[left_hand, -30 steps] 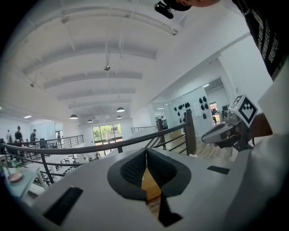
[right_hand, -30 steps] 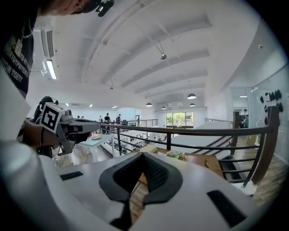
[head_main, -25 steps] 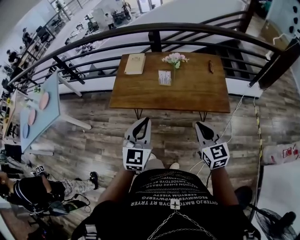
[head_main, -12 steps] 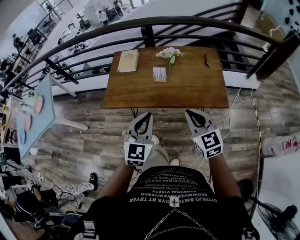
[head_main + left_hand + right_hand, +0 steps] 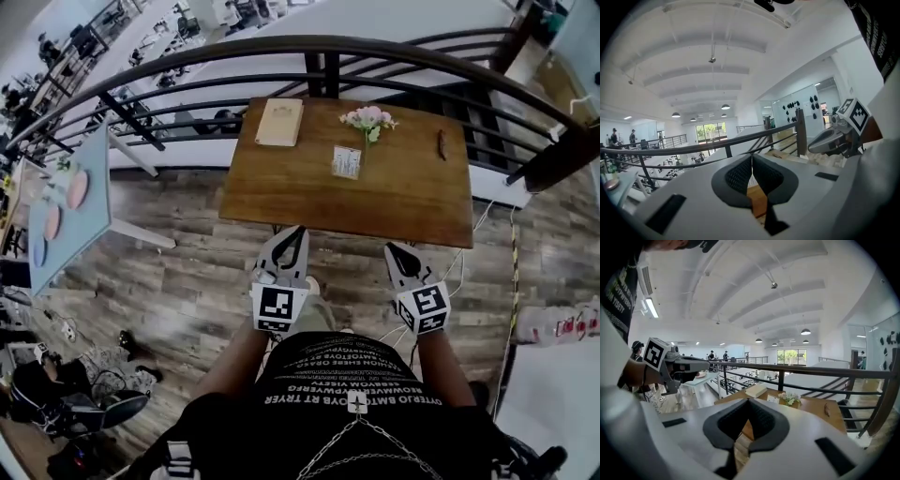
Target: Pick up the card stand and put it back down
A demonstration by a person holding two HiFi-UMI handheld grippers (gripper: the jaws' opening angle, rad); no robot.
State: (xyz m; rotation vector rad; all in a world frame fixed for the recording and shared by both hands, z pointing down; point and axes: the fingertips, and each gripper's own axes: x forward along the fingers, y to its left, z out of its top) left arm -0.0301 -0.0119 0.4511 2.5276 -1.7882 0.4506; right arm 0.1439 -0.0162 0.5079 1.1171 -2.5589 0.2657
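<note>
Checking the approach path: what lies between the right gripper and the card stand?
In the head view, only the near edge and bare wood of the tabletop lie between the right gripper and the card stand.

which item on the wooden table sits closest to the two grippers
The card stand, in front of the flowers; the tan book and slim dark object lie farther back.

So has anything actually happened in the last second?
Hardly. The person has stepped slightly closer to the table, bringing both grippers nearer its front edge. Nothing was grabbed or released: the left gripper and right gripper stay shut and empty. The card stand, flowers and booklet haven't moved.
</note>
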